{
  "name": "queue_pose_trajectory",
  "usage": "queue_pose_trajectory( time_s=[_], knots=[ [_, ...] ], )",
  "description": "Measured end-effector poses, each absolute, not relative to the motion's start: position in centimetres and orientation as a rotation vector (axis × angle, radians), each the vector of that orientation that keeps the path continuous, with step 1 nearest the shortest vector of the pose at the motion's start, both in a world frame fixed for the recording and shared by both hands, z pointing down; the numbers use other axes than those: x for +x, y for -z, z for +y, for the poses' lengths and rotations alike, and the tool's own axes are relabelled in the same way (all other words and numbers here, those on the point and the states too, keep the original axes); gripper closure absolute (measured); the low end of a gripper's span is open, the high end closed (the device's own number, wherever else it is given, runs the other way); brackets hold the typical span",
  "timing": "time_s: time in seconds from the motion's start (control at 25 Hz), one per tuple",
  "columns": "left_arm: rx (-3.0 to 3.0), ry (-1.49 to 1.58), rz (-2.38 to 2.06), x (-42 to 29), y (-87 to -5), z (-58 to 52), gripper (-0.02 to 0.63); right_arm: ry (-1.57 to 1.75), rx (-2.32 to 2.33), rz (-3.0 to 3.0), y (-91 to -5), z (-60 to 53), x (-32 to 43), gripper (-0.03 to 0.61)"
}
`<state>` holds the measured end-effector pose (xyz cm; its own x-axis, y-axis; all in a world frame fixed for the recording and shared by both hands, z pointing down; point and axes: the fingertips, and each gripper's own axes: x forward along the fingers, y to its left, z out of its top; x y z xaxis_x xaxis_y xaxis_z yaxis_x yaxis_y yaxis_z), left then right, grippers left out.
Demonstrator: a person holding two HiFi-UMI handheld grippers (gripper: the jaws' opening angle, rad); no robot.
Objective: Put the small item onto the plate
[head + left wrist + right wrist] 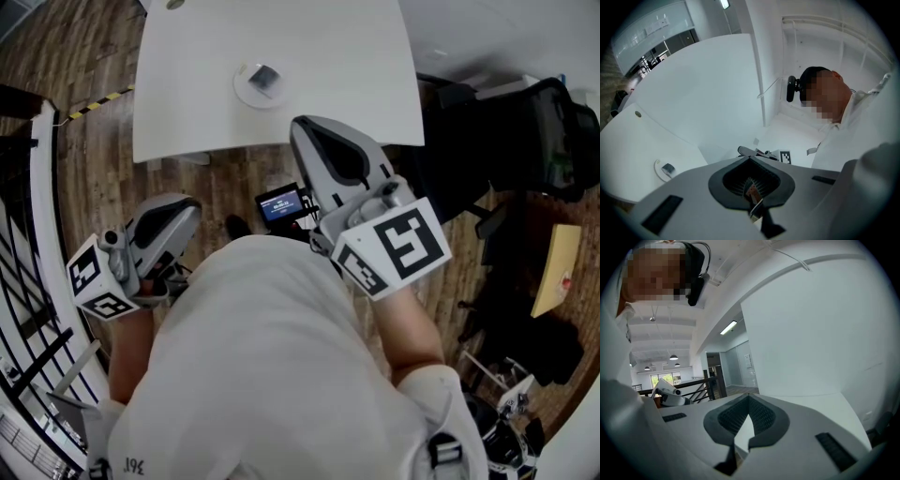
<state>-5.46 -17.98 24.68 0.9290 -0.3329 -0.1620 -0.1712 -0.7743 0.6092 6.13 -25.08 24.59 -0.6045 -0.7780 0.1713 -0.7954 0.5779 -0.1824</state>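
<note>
Spotting the small item [265, 79] lying right on the plate [246, 94], out on the white bench [356, 66]. Holding the left tongs [183, 208] back over the wood floor [234, 178], well apart from the plate, clamped shut on nothing. Same deal with the right tongs [314, 131]: closed tight, empty, hanging near the bench's near edge.
</note>
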Motion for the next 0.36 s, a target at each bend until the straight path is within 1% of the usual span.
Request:
queue_pose_trajectory(
  time_s=[0.2, 0.36],
  knots=[
    [2.686, 0.102, -0.303, -2.3, -21.7, -16.3, 0.607, -0.344, 1.355, -2.710, -24.6, -25.1, 6.5, 0.578],
    [2.990, -0.127, 0.014, 4.9, -17.2, -12.9, 0.607, -0.322, 1.409, -2.652, -24.5, -25.5, 9.4, 0.578]
  ],
)
